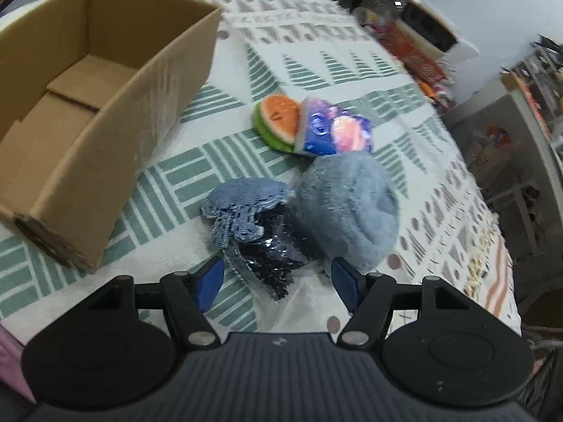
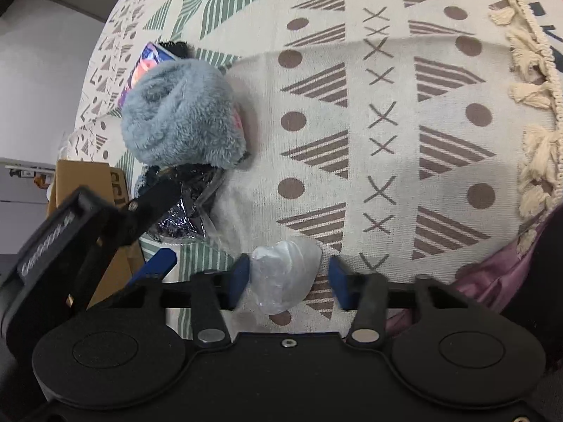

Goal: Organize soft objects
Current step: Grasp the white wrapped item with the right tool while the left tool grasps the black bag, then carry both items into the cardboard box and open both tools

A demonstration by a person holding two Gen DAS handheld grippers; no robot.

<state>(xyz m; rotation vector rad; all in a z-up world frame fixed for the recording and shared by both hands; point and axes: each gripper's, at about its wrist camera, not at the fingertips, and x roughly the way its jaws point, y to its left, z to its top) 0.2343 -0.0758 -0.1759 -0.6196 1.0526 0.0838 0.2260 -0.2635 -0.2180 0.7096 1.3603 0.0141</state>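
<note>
— Patterned cloth covers the tabotop? No: patterned cloth [image 1: 218,161] covers the tabletop, and the open brown cardboard box [image 1: 88,105] sits empty at its left, presumably as the bin.

— And the soft things?

— Bunched right of it: fluffy grey-blue plush [image 1: 346,207], denim scrap [image 1: 242,207], dark crinkly bag [image 1: 278,256]. Left tongs [image 1: 278,281] are spread wide around that bag; right tongs [image 2: 288,281] are wide around a clear plastic wrap [image 2: 285,281], gripping nothing.

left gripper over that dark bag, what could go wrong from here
1. The left gripper is open around the crinkly dark bag, with the denim piece and blue plush pressed against it; closing may pinch or drag them.
2. The bag's film looks slippery and could slide out on the way to the box.
</note>
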